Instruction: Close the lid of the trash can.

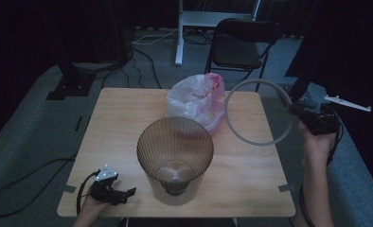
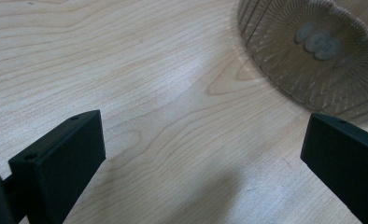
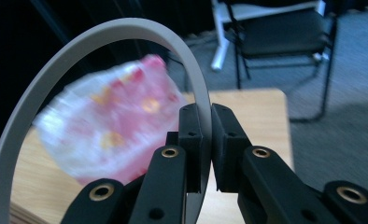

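Ring (image 1: 259, 112) lifted in my right gripper (image 3: 206, 140), jaws clamped; bin (image 1: 175, 158) unlined, bag (image 1: 196, 101) untouched; left gripper (image 2: 205, 154) jaws wide, near surface (image 1: 251, 184) front-left corner.

We worked in what looked like a recording studio or lab: black curtains (image 1: 42, 28) closed off the space, grey carpet (image 1: 28, 118) covered the floor, cables (image 1: 142, 56) trailed across it, and a folding chair (image 1: 239, 47) stood behind our small wooden desk (image 1: 113, 123).
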Available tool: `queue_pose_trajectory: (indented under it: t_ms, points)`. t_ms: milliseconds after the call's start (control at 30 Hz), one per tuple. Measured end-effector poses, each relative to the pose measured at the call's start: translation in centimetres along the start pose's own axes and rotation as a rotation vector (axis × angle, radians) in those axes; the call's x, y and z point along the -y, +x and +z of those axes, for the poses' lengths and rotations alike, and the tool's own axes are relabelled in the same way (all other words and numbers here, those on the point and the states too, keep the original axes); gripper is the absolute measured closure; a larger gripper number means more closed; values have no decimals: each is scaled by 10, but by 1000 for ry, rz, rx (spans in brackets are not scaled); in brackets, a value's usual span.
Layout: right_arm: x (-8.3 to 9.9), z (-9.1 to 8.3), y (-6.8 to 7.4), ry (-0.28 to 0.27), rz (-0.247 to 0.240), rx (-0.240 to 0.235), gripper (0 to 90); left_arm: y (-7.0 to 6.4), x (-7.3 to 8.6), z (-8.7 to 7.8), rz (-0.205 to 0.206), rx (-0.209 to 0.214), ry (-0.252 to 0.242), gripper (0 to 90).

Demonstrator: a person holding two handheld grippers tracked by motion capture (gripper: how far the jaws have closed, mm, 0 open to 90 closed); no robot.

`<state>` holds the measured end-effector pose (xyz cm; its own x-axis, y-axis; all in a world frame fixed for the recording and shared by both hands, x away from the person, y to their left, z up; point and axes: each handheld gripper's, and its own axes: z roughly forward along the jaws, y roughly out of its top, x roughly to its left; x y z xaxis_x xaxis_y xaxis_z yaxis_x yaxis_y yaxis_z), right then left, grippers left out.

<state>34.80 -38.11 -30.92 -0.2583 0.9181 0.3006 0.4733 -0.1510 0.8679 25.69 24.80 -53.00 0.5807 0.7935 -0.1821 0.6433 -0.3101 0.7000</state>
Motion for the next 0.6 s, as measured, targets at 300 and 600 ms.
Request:
queue_pose_trajectory:
  t_ms: [300, 600]
  points:
    - [-28, -7, 48, -70, -58, -180, 838, 0, 0, 0, 4, 1, 2, 0]
    - [-35, 1, 109, -26, -149, -357, 838, 0, 0, 0, 5, 3, 2, 0]
